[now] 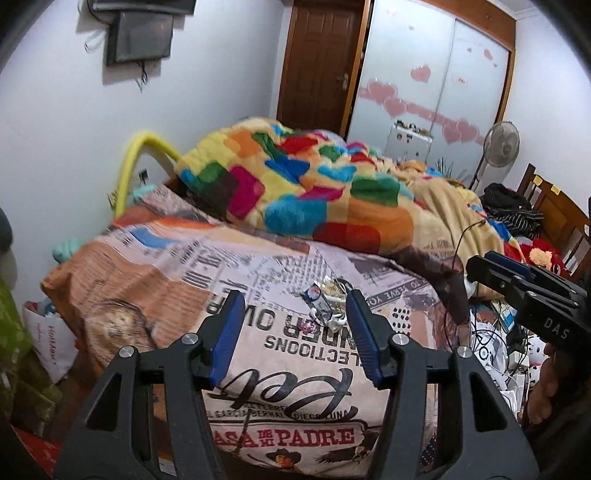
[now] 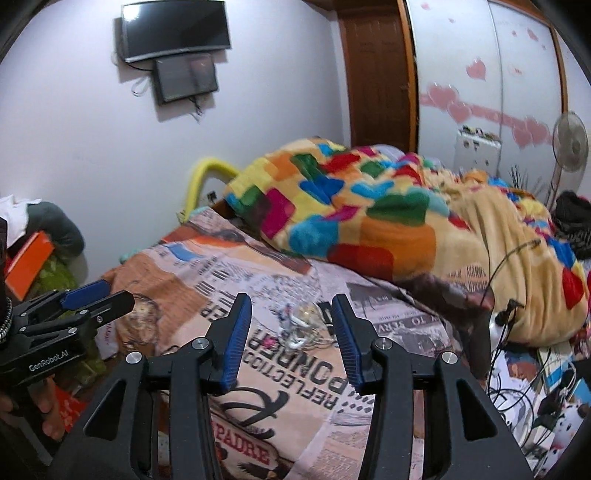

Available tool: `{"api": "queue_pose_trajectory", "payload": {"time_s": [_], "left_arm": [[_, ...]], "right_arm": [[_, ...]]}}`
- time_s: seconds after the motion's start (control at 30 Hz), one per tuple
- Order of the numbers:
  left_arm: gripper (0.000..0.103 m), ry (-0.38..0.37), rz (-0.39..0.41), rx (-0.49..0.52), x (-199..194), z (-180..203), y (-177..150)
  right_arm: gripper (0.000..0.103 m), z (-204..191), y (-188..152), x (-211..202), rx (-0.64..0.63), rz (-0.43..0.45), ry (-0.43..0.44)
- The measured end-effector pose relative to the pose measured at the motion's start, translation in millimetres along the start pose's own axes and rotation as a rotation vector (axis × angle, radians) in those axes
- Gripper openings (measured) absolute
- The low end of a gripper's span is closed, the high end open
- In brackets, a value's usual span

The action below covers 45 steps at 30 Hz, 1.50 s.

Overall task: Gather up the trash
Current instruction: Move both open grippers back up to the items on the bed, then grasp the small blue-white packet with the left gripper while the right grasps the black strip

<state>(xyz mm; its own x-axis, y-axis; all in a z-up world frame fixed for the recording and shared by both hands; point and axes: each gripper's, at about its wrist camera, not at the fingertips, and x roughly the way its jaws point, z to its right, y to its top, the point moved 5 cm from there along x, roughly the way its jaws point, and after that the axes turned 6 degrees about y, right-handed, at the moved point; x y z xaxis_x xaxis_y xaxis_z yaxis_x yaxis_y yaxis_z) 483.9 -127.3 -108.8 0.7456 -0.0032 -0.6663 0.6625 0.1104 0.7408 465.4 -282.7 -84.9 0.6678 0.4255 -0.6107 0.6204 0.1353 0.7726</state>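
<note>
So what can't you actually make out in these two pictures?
- Small litter on the bedspread: too small in the left wrist view, blurred in the right; a clear wrapper, maybe earphones.
- Floor clutter: tangled, partly behind the right gripper.
- What lies under the colourful blanket: covered.
- Top screen: cut off by the left view's edge.

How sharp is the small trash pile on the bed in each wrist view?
Left wrist view: the wrappers read fairly crisp, and the bedspread smears toward the left edge. Right wrist view: the same pile is motion-blurred; fisheye bends the walls in both.
</note>
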Motion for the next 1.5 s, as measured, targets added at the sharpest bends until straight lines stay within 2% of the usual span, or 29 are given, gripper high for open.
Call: {"api": "queue_pose_trajectory", "payload": {"time_s": [0.43, 0.6, 0.8, 0.97, 1.1, 1.23, 1.4, 1.5], "left_arm": [[0.056, -0.039, -0.157, 0.043, 134, 28, -24], [0.056, -0.067, -0.198, 0.04, 169, 35, -32], [0.055, -0.11, -0.235, 0.043, 206, 45, -44], [0.048, -0.184, -0.27, 0.022, 225, 55, -54], [0.034, -0.164, -0.283, 0.034, 236, 57, -62], [0.029, -0.155, -0.28, 0.021, 242, 54, -65], [0.011, -0.166, -0.275, 0.001, 242, 51, -66], [0.009, -0.174, -0.275, -0.019, 241, 47, -67]], "right_arm": [[0.042, 74, -35, 96, 0.076, -0.163, -0.069], [0.042, 96, -52, 130, 0.066, -0.218, -0.12], [0.042, 108, -64, 168, 0.067, -0.268, -0.109], [0.042, 97, -70, 184, 0.03, -0.288, -0.065], [0.042, 89, -72, 192, -0.001, -0.294, -0.048], [0.042, 87, -70, 201, -0.014, -0.296, -0.038], [0.042, 83, -68, 214, -0.037, -0.311, -0.029], [0.041, 80, -67, 219, -0.061, -0.302, -0.037]]}}
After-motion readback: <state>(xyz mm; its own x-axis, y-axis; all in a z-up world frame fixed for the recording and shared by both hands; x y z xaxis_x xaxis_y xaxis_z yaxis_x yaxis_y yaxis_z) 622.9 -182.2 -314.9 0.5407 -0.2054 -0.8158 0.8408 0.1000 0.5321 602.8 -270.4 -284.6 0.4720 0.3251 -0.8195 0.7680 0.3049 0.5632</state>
